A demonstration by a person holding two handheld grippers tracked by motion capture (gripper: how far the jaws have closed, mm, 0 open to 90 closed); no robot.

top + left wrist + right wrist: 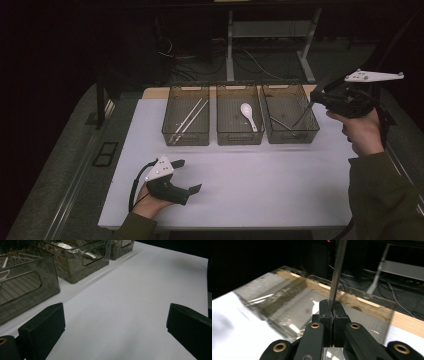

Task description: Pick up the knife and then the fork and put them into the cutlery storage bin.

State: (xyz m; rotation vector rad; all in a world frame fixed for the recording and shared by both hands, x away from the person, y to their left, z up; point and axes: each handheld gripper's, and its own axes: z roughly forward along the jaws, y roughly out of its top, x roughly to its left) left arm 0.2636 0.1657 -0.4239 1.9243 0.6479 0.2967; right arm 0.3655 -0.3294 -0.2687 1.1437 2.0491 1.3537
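Three smoky clear bins stand in a row at the back of the white table (pixel 250 175). Two chopsticks (pixel 190 119) lie in the left bin (pixel 186 136), a white spoon (pixel 248 116) in the middle bin (pixel 240 137), and a thin metal piece (pixel 280 121) in the right bin (pixel 292 136). My right gripper (pixel 316 100) (pixel 333 312) hangs above the right bin, shut on a slim metal utensil (pixel 302 115) (pixel 338 270) that slants down into that bin. My left gripper (pixel 189 175) (pixel 115 325) rests low at the front left, open, with nothing between its jaws.
The wide table area in front of the bins is bare white. The left gripper view has the left bin (pixel 25 287) close by and the middle bin (pixel 82 262) beyond it. Behind the table are desk legs (pixel 230 45) and cables on a dark floor.
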